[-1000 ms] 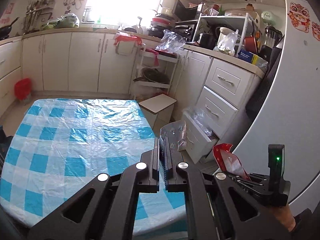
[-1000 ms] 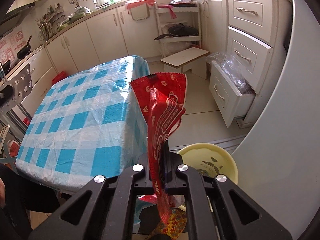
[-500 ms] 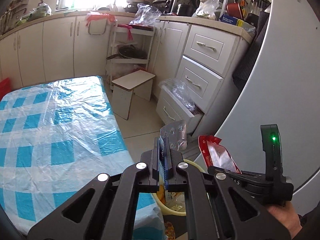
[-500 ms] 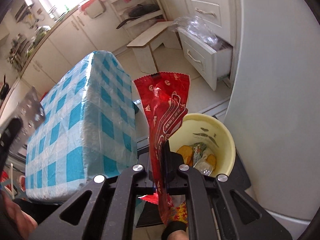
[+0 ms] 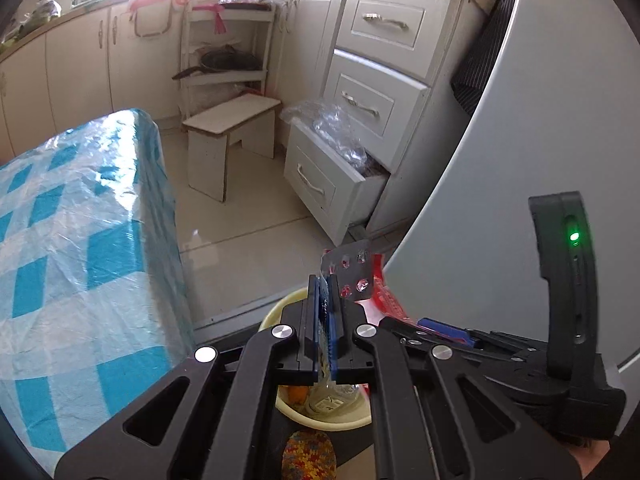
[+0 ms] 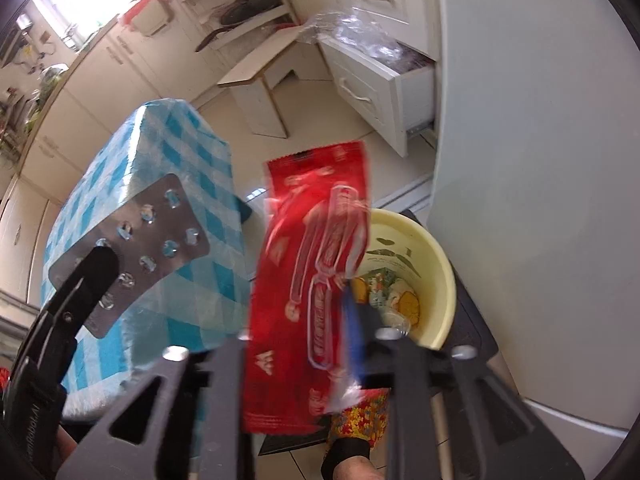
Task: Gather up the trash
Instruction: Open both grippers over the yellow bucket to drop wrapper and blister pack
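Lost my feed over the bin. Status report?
Left tool shut on silver blister pack. Right tool just opened; red foil wrapper loose between jaws. Yellow plastic bin below, unobstructed.

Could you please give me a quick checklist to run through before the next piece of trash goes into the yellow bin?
1. Right tongs released: ok, jaws have just been opening, red wrapper loose between them.
2. Wrapper lined up over yellow bin: cannot tell, it hangs by the near rim.
3. Left tongs gripping blister pack: ok, shut on it.
4. Bin has room: ok, only some trash inside.
5. Table cleared: cannot tell.
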`<state>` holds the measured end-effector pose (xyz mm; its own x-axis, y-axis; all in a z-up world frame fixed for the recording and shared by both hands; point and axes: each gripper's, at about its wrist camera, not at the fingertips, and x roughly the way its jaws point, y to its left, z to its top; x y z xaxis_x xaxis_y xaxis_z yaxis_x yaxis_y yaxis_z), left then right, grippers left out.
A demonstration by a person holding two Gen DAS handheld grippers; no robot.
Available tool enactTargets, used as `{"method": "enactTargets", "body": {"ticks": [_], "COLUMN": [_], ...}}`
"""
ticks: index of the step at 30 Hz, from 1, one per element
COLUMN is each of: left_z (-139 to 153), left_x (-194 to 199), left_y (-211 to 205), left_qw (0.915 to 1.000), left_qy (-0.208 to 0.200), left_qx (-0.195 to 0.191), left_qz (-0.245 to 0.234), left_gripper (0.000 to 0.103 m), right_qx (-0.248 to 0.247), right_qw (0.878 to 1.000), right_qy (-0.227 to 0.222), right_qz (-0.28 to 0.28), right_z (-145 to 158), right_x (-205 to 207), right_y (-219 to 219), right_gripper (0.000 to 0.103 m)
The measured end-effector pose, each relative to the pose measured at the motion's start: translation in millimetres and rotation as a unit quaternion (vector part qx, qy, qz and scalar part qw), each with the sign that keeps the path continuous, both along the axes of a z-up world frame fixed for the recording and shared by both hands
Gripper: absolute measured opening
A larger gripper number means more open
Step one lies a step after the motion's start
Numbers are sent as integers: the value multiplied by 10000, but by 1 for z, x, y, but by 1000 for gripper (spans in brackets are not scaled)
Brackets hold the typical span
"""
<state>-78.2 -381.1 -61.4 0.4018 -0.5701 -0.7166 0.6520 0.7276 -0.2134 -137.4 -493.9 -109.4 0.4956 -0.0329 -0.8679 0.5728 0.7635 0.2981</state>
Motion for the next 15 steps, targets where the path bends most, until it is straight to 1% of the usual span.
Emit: {"method": "enactTargets", "body": {"ticks": [3,4,5,6,7,8,10,12,14,15], "left_z": [-20,-24,-25,-24,-22,-19,-11,0,14,22], "left_x": [8,9,9,8,7,6,3,1,-4,-8], "left_y": [-16,-19,-21,-20,-19,-16,-9,0,13,21], "left_qw": [9992,9988,9986,9988,9989,9991,9994,9996,9997,9999], "left_qy": [354,432,455,433,400,377,334,293,223,127], "left_qx": [184,227,246,238,218,195,98,32,-33,-58], "left_qz": [-16,-43,-61,-71,-85,-95,-78,-49,-19,23], "left_gripper": [4,7,12,16,25,37,49,53,62,66], "right_qx": [54,-23,-77,-80,-148,-273,-443,-526,-676,-758], "right_qw": [9998,9995,9990,9985,9977,9966,9944,9929,9905,9889], "right_qy": [49,87,50,-25,-69,-84,-141,-273,-450,-563], "right_qz": [-200,-309,-439,-550,-661,-772,-950,-1033,-1111,-1146], "right_z": [-3,-2,0,4,7,11,18,25,36,43], "right_x": [-3,-4,-8,-11,-15,-18,-24,-28,-34,-37], "right_y": [-8,-10,-14,-17,-19,-21,-23,-24,-23,-21], "right_gripper": [42,43,46,51,55,61,65,69,74,76]}}
